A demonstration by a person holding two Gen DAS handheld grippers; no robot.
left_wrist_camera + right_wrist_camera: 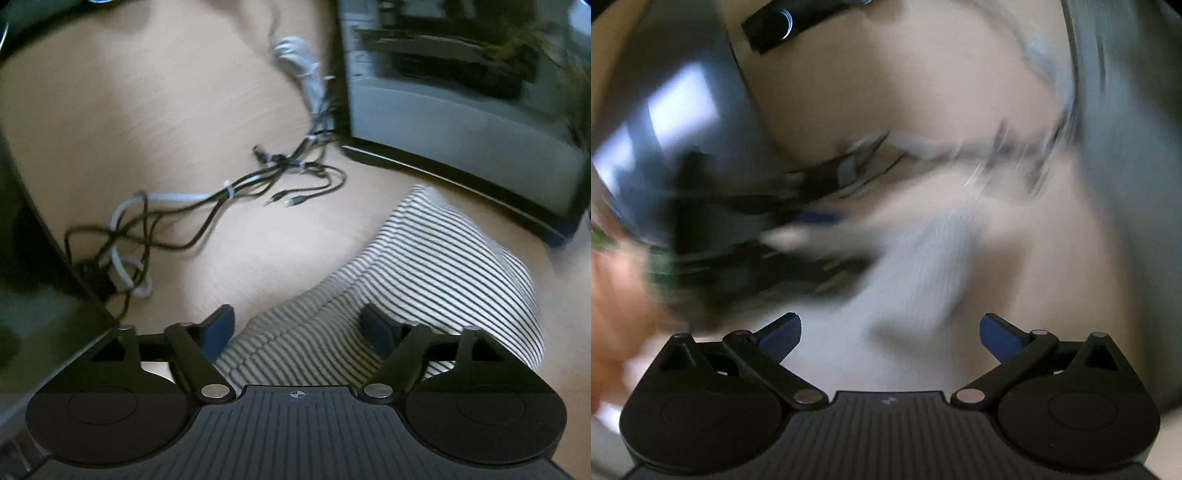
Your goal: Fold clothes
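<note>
Black and white cables [207, 206] sprawl in a loose tangle across the far left of the pale wooden table [129, 110], bundled with white ties, their loose plugs lying just left of the garment I am working on. A dark monitor [461, 92] stands at the far right, its base edge close to the cloth's far corner. Another dark screen [44, 288] fills the near left edge, touching the cable tangle.

The striped garment [424, 266], white with thin dark lines, lies folded on the table to the right of centre, running down toward me. My left gripper [301, 330] has its blue-padded jaws spread wide over the garment's near end, the pads not pressing the cloth.

The right wrist view is heavily blurred. My right gripper [890, 332] shows its jaws wide apart with nothing held; a pale smear of fabric [916, 266] lies beyond them. A person's hand [617, 295] blurs at the left
</note>
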